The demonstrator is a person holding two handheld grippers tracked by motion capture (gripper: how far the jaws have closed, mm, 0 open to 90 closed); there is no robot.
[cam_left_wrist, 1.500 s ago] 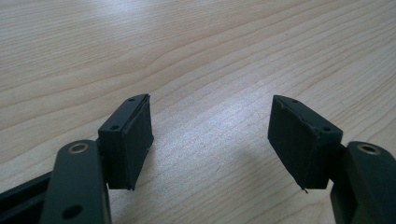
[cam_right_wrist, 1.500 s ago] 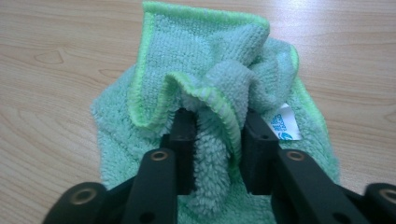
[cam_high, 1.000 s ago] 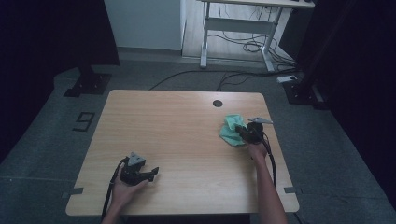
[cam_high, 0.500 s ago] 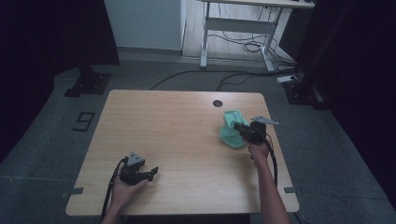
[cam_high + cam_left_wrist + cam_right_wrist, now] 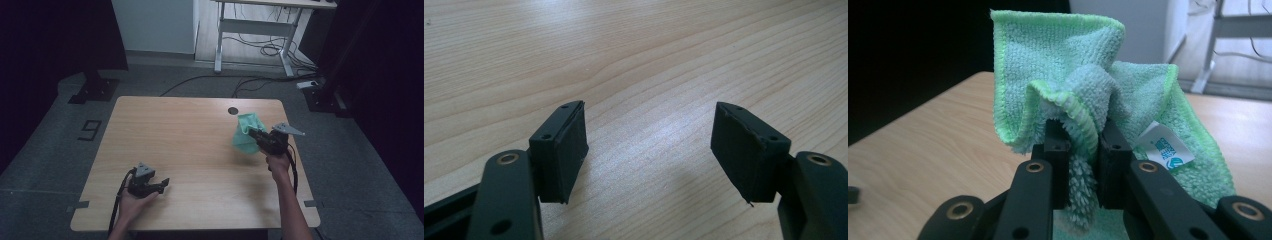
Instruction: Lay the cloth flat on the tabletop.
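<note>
Right gripper (image 5: 1082,150) jaws pinched on a bunched fold of the green cloth (image 5: 1058,70), held up over the table's (image 5: 190,130) far right. Soft, light, floppy terry: probably grip a corner or hem. Left gripper (image 5: 649,145) open, empty.

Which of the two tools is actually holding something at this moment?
The right tool: its jaws pinch a fold of the green cloth, lifted at the table's right side. The left tool stands open over bare wooden table, nothing between its jaws.
</note>
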